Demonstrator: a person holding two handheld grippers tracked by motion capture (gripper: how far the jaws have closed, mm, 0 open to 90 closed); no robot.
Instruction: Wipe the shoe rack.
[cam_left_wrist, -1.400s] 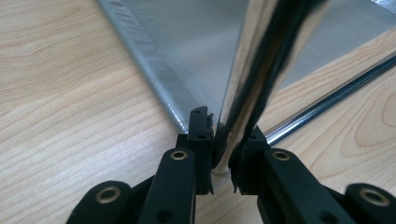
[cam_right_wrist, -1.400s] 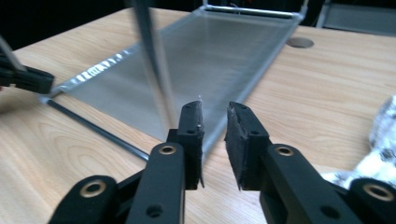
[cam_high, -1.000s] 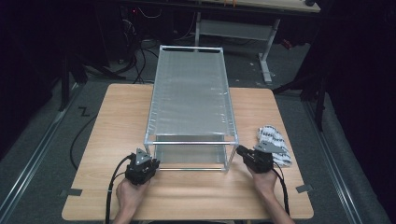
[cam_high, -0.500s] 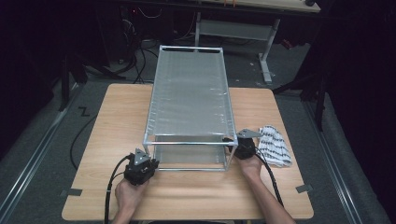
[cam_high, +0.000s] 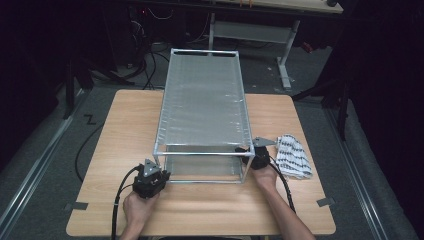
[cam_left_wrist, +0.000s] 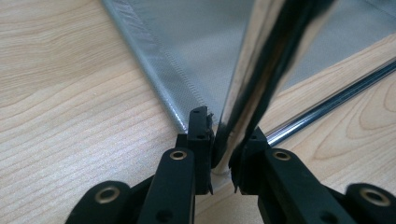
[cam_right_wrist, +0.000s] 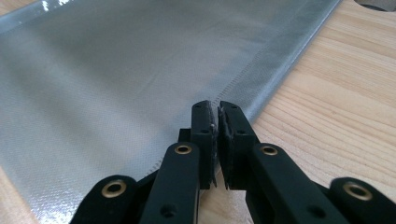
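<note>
A chrome-framed rack (cam_high: 205, 100) with grey mesh fabric shelves stands on the wooden table (cam_high: 125, 130). My left gripper (cam_high: 157, 172) is at the rack's front left corner. In the left gripper view, the left gripper (cam_left_wrist: 223, 140) is shut on the shiny upright corner post (cam_left_wrist: 261, 70), just above the table. My right gripper (cam_high: 246, 151) sits at the front right corner. In the right gripper view, the right gripper (cam_right_wrist: 218, 116) has its pads together at the hem of the lower grey fabric (cam_right_wrist: 116, 70). Whether cloth is pinched between them I cannot tell.
A black-and-white patterned cloth (cam_high: 292, 156) lies bunched on the table just right of the right hand. A chrome bottom rail (cam_left_wrist: 336, 98) runs along the table from the left post. Cables trail from both grippers toward the table's near edge.
The right hand has moved left and away from the patterned cloth to the rack's front right corner. The left hand and the rack have stayed put.
</note>
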